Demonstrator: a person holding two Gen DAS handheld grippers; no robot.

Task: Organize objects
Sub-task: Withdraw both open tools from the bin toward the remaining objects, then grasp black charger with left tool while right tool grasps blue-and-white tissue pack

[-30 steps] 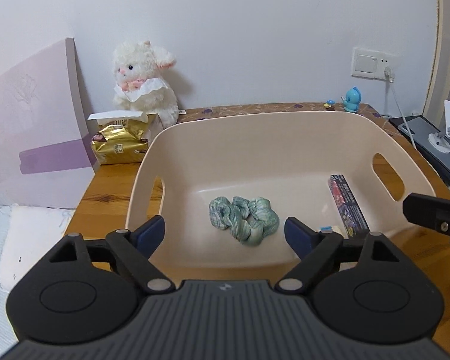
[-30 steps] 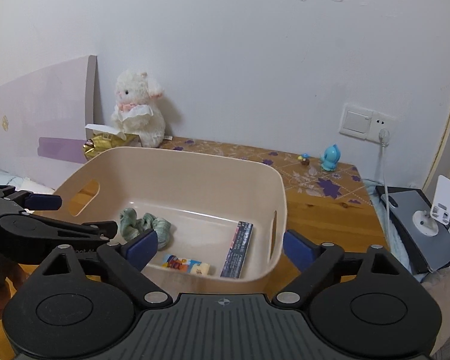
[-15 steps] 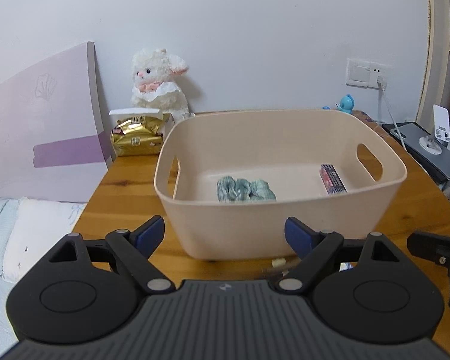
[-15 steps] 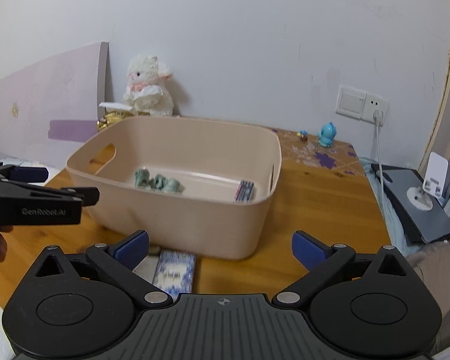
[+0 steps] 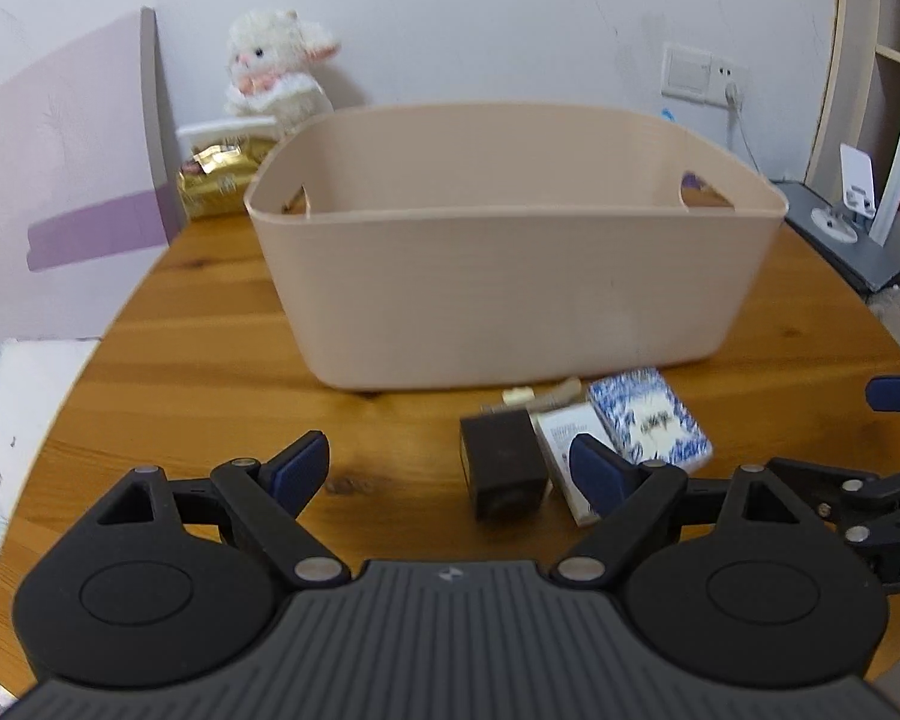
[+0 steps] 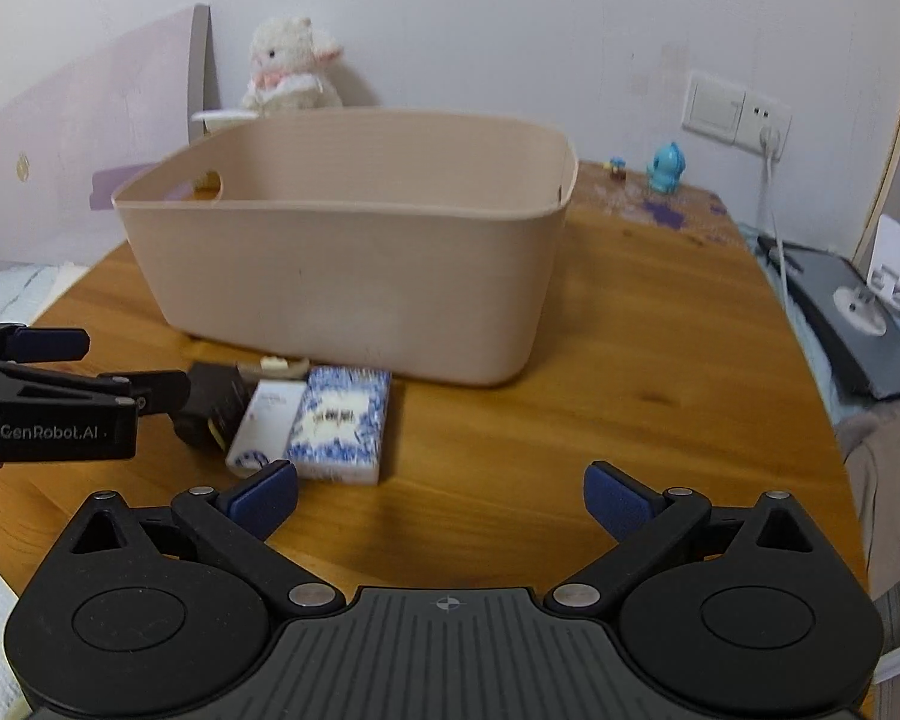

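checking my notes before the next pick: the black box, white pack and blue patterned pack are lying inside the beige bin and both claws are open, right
Not quite. The black box, white pack and blue patterned pack lie on the wooden table just in front of the beige bin, not inside it; the right wrist view shows this. The left claw and right claw are open, as you say.

Both views have dropped from above the beige bin [image 5: 510, 294] to level with its front wall, hiding its contents. A black box [image 5: 501, 459], white pack [image 6: 267, 426] and blue-patterned pack [image 6: 339, 423] now show before the bin. The right tongs [image 6: 441, 495] have spread wider.
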